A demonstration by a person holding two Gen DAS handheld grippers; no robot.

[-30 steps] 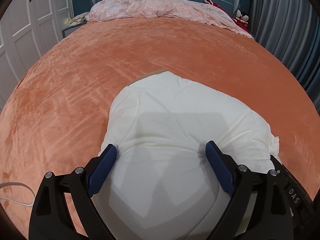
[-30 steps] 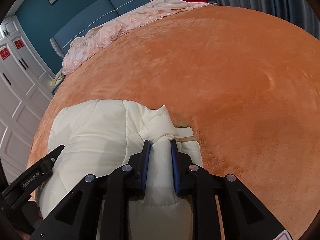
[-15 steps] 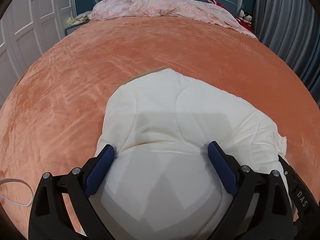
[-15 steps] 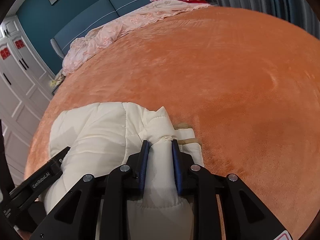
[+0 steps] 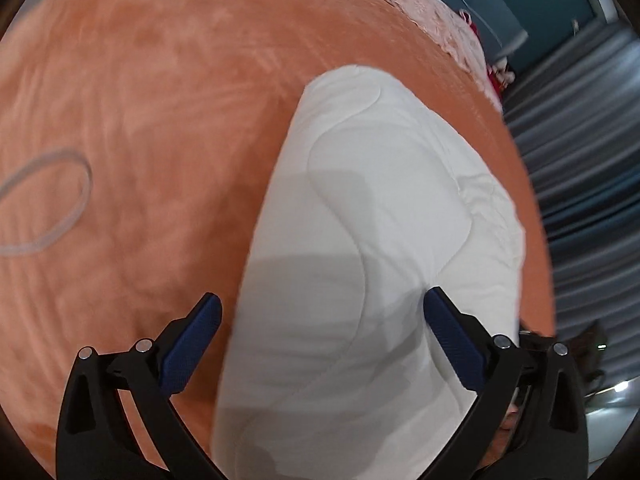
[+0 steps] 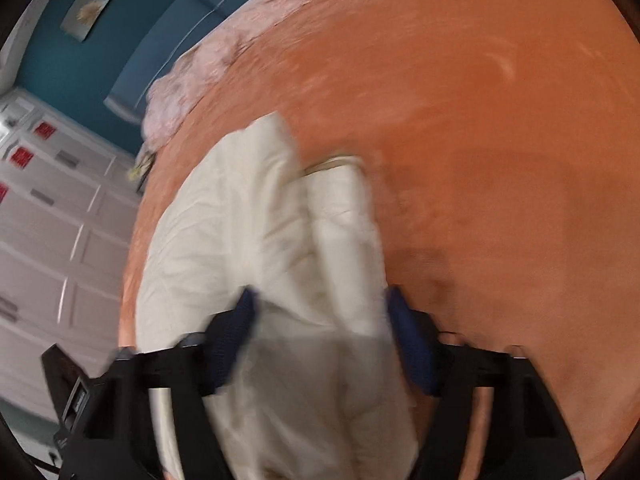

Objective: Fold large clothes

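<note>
Right gripper (image 6: 320, 312) jaws just opening, released, cream jacket (image 6: 256, 232) loose between pads. Left gripper (image 5: 320, 320) spread wide, jacket bulk at 12 o'clock on orange blanket (image 5: 140, 120).

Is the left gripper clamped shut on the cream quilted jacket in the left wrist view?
No, the left gripper stands wide open, one pad off the cream quilted jacket over the orange blanket.

1 white padded coat (image 5: 372, 240), 1 orange blanket (image 5: 140, 100), 1 cord loop (image 5: 44, 204).
</note>
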